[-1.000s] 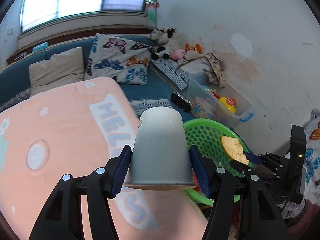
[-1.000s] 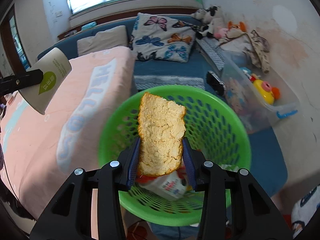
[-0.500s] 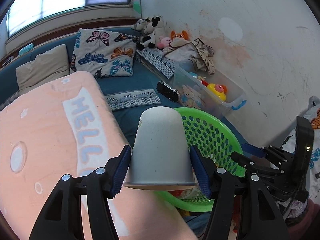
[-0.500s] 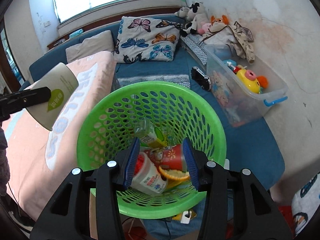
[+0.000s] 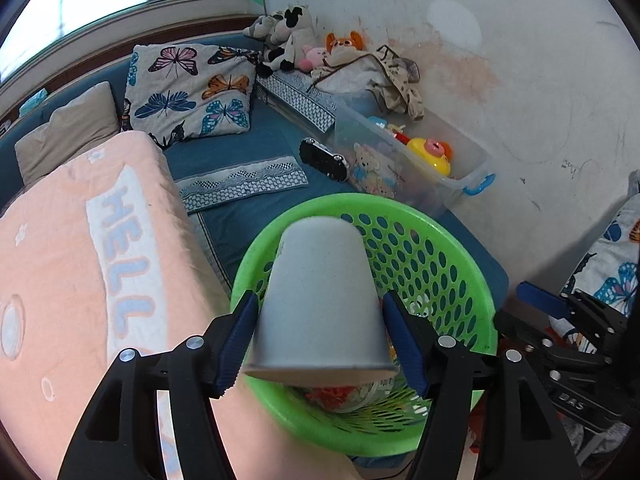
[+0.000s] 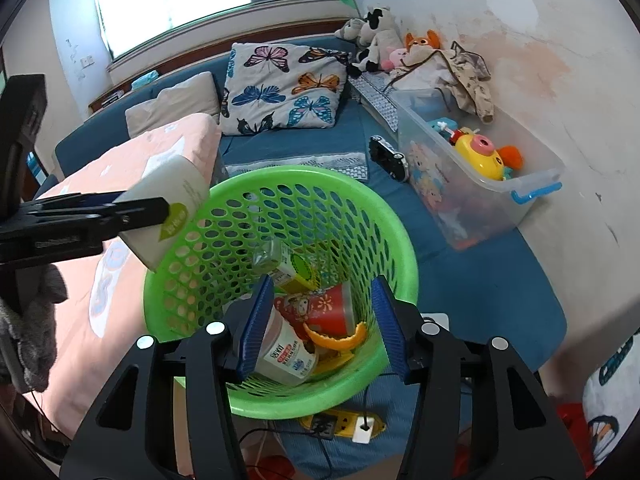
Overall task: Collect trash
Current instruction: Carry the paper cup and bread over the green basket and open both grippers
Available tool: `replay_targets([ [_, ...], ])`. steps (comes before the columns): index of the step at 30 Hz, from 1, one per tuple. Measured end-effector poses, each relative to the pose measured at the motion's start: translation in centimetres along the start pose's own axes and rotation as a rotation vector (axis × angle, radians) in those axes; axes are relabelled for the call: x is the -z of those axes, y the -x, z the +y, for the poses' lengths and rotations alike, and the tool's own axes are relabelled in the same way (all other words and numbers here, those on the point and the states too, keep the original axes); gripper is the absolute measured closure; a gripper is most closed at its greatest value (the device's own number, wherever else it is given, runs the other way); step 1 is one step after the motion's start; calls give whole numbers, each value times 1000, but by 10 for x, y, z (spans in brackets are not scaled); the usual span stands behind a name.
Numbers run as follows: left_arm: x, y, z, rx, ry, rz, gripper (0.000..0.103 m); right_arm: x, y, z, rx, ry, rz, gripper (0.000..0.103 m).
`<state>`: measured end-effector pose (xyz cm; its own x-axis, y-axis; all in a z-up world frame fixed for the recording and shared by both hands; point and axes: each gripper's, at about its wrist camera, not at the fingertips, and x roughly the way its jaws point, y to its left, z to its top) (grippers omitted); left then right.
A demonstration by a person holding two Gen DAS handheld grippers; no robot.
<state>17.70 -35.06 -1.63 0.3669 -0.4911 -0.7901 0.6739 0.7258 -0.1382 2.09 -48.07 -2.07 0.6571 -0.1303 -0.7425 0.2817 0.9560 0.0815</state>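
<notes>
My left gripper (image 5: 320, 336) is shut on a white paper cup (image 5: 320, 304), held bottom-forward over the near rim of the green perforated basket (image 5: 452, 268). In the right wrist view the cup (image 6: 168, 208) hangs at the basket's left rim (image 6: 384, 216). My right gripper (image 6: 320, 326) is open and empty above the basket's near side. Inside lie a white jar (image 6: 284, 356), a red cup (image 6: 328, 306), an orange peel (image 6: 340, 340) and a small bottle (image 6: 280, 260). The right gripper also shows at the left wrist view's right edge (image 5: 560, 320).
A pink "HELLO" blanket (image 5: 80, 264) covers the bed at left. A clear toy bin (image 6: 472, 176) stands against the wall at right. A butterfly pillow (image 6: 280, 84) and plush toys (image 6: 376, 40) sit behind. A yellow power strip (image 6: 344, 424) lies under the basket.
The right gripper opened and dropped the flat yellowish scrap into the basket, then stayed open above it. The left gripper carried the cup rightward over the basket's rim.
</notes>
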Motion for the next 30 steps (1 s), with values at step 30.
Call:
replay_targets([
  [30, 39, 83, 105, -155, 144, -104, 30, -20, 11, 74, -128, 105, -46, 50],
])
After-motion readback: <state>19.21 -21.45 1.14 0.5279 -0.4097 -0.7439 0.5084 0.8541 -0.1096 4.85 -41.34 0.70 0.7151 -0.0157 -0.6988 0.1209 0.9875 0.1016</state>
